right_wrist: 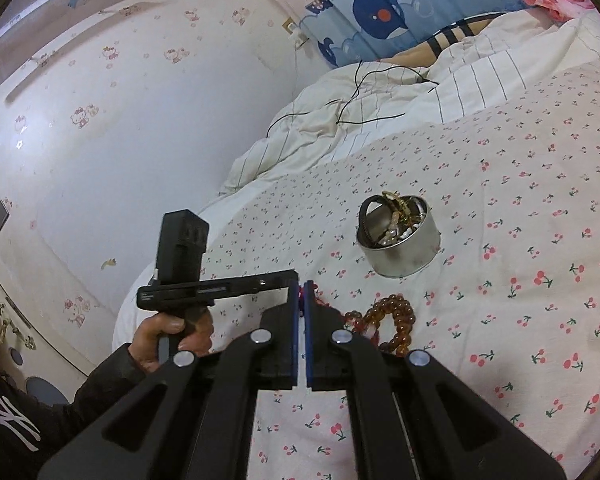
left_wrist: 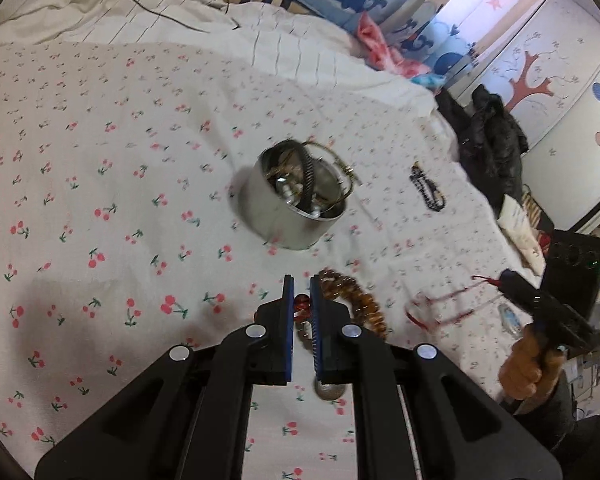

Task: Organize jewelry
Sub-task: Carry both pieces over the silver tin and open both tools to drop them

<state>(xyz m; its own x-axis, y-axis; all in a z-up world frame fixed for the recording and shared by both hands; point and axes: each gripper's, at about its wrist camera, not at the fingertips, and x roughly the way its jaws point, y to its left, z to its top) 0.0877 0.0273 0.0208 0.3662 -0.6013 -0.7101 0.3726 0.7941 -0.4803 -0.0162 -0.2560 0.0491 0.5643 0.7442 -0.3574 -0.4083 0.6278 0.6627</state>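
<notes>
A round metal tin stands on the cherry-print bedsheet and holds several bracelets and beads. My left gripper is shut on an amber bead bracelet, with a red bead between its blue pads; the bracelet also shows in the right wrist view. My right gripper is shut on a thin red cord necklace, which trails from it in the left wrist view toward a pale pendant. A dark bead bracelet lies right of the tin.
Rumpled striped bedding with a black cable lies at the back. A dark jacket and small items sit at the bed's right edge. A coin-like disc lies under my left gripper. The bed's left edge drops beside a wall.
</notes>
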